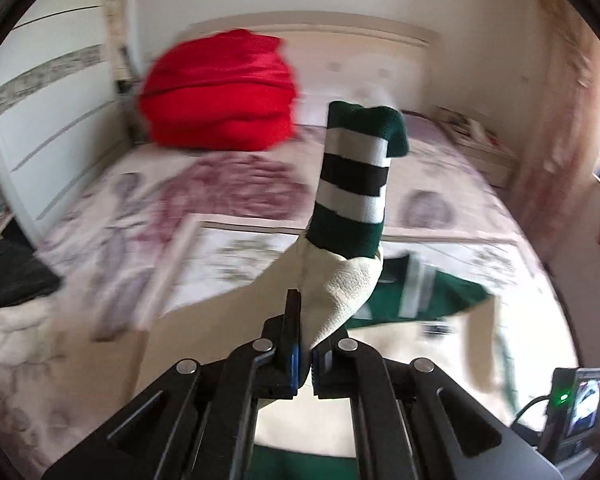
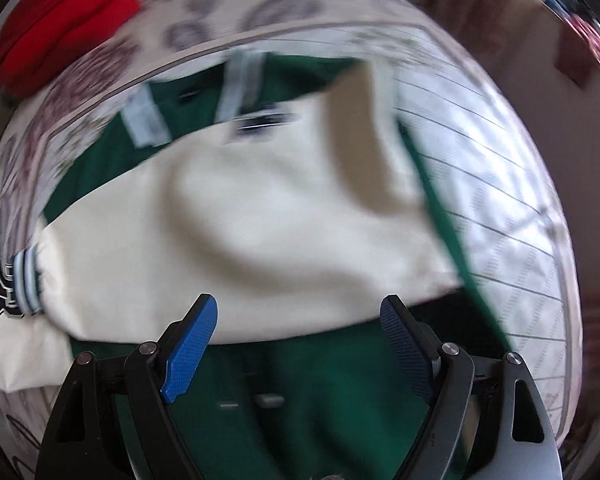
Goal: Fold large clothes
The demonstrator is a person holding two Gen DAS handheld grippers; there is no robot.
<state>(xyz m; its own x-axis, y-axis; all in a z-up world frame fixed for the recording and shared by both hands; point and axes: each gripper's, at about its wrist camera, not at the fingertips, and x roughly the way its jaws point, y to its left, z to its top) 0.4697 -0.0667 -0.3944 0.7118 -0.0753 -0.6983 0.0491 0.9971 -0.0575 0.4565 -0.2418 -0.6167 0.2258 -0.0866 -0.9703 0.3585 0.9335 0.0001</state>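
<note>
A green varsity jacket with cream sleeves lies on the bed; its green body (image 2: 300, 384) is right under my right gripper (image 2: 300, 320), which is open and empty just above it. A cream sleeve (image 2: 260, 240) lies folded across the body. My left gripper (image 1: 306, 344) is shut on the other cream sleeve (image 1: 340, 288) and holds it lifted, so its green-and-white striped cuff (image 1: 356, 176) stands up in front of the camera. The jacket body also shows in the left wrist view (image 1: 412, 292).
A red bundle of fabric (image 1: 224, 92) sits at the head of the floral bedspread (image 1: 228, 188). A white wardrobe (image 1: 48, 92) stands left. A dark garment and a cream one (image 1: 12, 320) lie at the bed's left edge. A curtain (image 1: 556, 128) hangs right.
</note>
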